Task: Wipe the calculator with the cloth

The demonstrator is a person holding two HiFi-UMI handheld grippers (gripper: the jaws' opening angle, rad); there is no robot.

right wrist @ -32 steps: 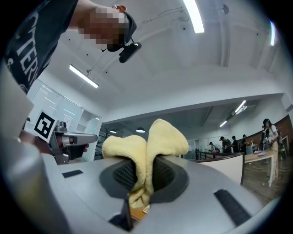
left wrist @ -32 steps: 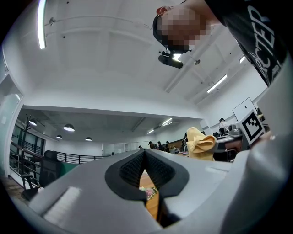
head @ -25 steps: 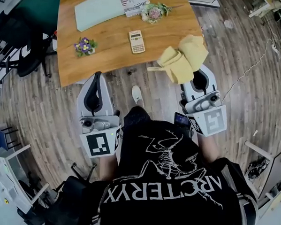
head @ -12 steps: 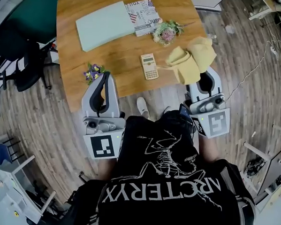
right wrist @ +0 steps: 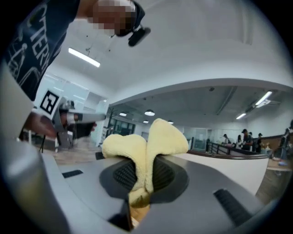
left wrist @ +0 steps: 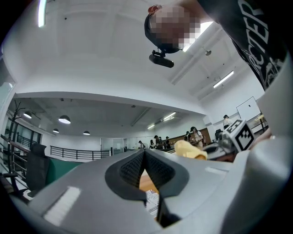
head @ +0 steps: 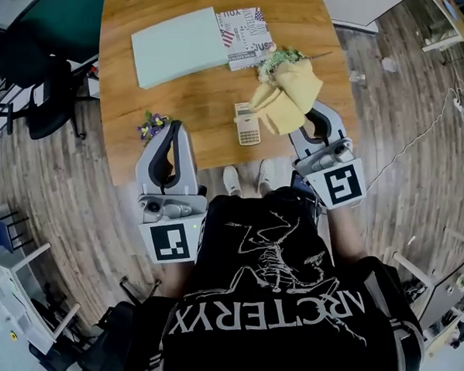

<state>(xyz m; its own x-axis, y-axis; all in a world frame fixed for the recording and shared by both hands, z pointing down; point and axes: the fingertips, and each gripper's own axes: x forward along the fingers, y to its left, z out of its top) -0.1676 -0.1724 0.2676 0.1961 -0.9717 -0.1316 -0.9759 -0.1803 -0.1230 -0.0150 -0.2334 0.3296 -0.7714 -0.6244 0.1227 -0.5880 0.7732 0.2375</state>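
Observation:
A cream calculator (head: 247, 124) lies near the front edge of the wooden table (head: 206, 94). My right gripper (head: 296, 114) is shut on a yellow cloth (head: 287, 94), which hangs just to the right of the calculator and above it. In the right gripper view the cloth (right wrist: 146, 141) bulges out from between the pads of the right gripper (right wrist: 143, 180). My left gripper (head: 172, 128) hovers over the table's front left, its tips together and nothing in them. The left gripper (left wrist: 144, 153) sees the cloth (left wrist: 190, 150) off to its right.
On the table lie a pale green board (head: 181, 45), a printed magazine (head: 244, 26), a pink-and-green bouquet (head: 276, 59) behind the cloth, and a small purple flower bunch (head: 150, 125) beside the left gripper. A dark chair (head: 35, 93) stands to the left of the table.
The right gripper has carried the cloth leftward to just beside the calculator. The left gripper has come forward over the table's edge near the purple flowers.

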